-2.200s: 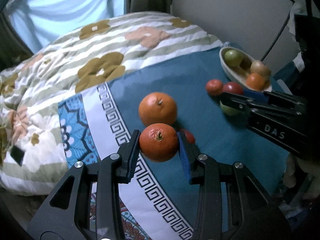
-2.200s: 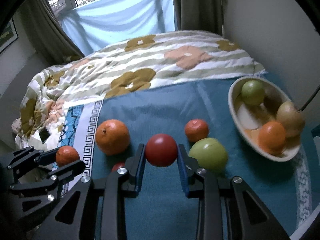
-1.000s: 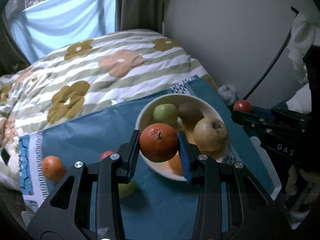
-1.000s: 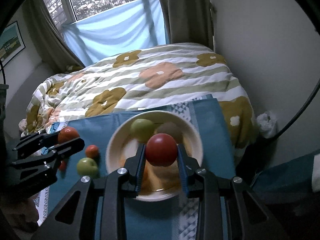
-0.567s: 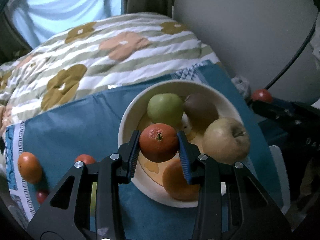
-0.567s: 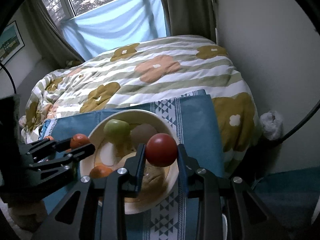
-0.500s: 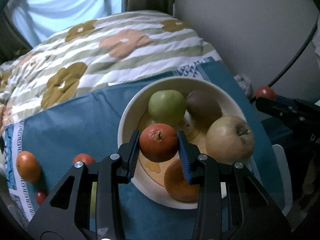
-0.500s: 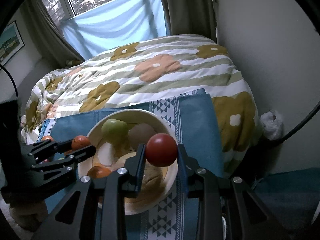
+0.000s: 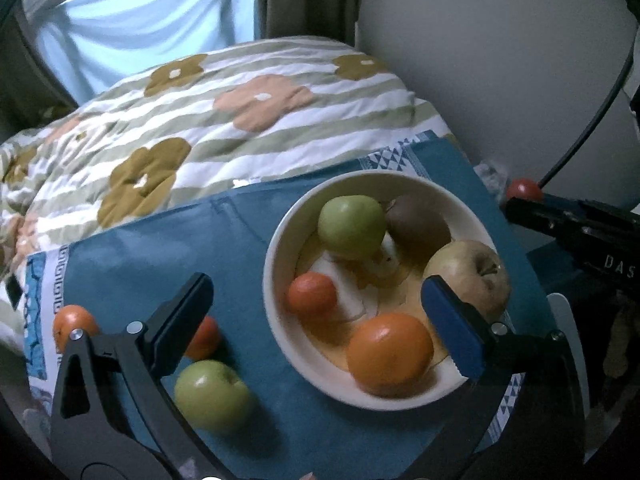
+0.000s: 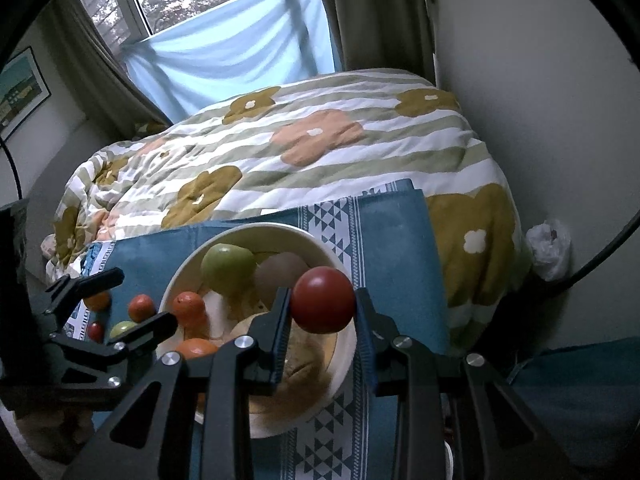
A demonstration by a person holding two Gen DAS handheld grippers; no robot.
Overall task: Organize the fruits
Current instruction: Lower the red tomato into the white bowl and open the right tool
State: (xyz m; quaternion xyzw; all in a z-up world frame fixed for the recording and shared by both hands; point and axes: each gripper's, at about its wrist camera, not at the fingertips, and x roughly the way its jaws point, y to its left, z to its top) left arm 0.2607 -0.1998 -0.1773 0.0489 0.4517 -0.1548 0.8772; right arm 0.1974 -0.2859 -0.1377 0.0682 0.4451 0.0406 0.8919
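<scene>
A white bowl [image 9: 280, 320] on a blue cloth [image 9: 160, 248] holds a green apple [image 9: 351, 226], a kiwi [image 9: 418, 222], a yellow apple [image 9: 468, 274], a large orange [image 9: 389, 354] and a small mandarin [image 9: 311, 294]. My left gripper [image 9: 318, 316] is open above the bowl, jaws wide apart, with the mandarin lying below it. My right gripper [image 10: 323, 306] is shut on a red tomato [image 10: 322, 299] over the bowl's right rim [image 10: 348, 344]. On the cloth left of the bowl lie a green apple [image 9: 212, 396], a mandarin [image 9: 205, 338] and an orange [image 9: 74, 324].
A floral striped duvet [image 9: 224, 120] covers the bed behind the cloth. A wall [image 9: 500, 60] and a black cable [image 9: 592, 120] stand to the right. A window with blue curtain [image 10: 232, 52] is at the back. A small red fruit [image 10: 95, 331] lies on the cloth.
My left gripper has opened and let go of the mandarin, which now lies in the bowl. My right gripper still holds the tomato at the bowl's right side.
</scene>
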